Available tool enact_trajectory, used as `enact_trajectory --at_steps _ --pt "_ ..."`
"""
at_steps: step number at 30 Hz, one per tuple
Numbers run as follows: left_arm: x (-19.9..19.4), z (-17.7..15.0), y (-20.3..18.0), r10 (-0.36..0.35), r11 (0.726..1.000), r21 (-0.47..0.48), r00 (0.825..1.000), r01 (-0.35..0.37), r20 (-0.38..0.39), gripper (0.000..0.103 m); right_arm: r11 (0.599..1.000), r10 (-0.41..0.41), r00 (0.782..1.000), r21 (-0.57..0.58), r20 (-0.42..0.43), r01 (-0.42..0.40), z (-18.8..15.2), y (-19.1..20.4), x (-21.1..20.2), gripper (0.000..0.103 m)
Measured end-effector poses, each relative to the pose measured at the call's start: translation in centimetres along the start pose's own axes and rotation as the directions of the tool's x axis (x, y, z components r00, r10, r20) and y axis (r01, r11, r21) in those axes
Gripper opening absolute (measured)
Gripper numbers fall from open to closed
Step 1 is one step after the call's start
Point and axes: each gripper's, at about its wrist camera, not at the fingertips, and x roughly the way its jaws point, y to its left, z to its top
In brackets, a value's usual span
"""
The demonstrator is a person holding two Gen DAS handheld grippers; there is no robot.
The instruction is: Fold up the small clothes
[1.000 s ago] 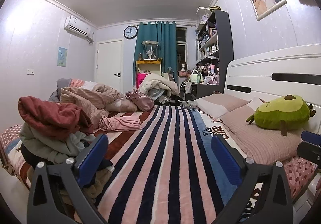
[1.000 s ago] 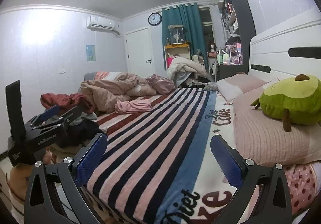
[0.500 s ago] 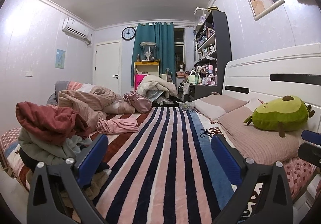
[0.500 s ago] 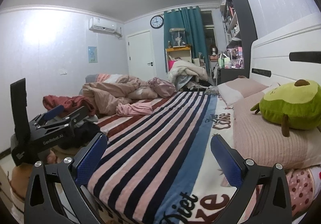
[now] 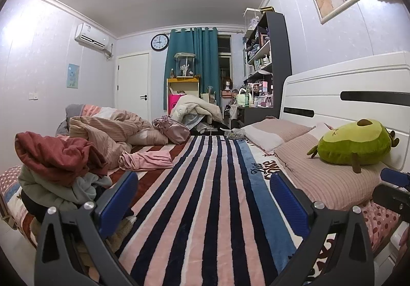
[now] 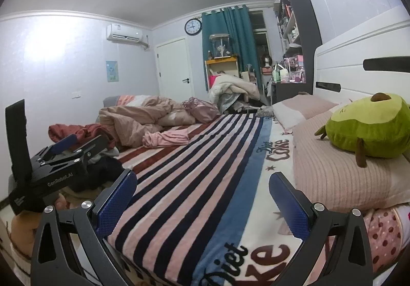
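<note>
1. Since the earlier frame both views sit slightly lower over the striped pink, navy and blue blanket (image 5: 205,196); nothing on it has shifted.
2. Heap of crumpled clothes, dark red on grey-green (image 5: 56,173): at the blanket's left edge, untouched.
3. Pink garment (image 5: 146,159): loose, beside the heap.
4. Left gripper (image 5: 203,205) and right gripper (image 6: 202,202): jaws spread wide, empty, level above the blanket.
</note>
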Motion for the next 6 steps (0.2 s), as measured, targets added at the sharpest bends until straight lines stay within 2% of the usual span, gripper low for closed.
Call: enact_trajectory --at_steps 6 --pt "0.30 -0.05 0.14 -0.021 1.000 0.006 0.999 0.021 -0.024 0.102 1.000 0.007 1.000 -0.005 -0.013 -0.007 -0.07 0.06 0.52 0.103"
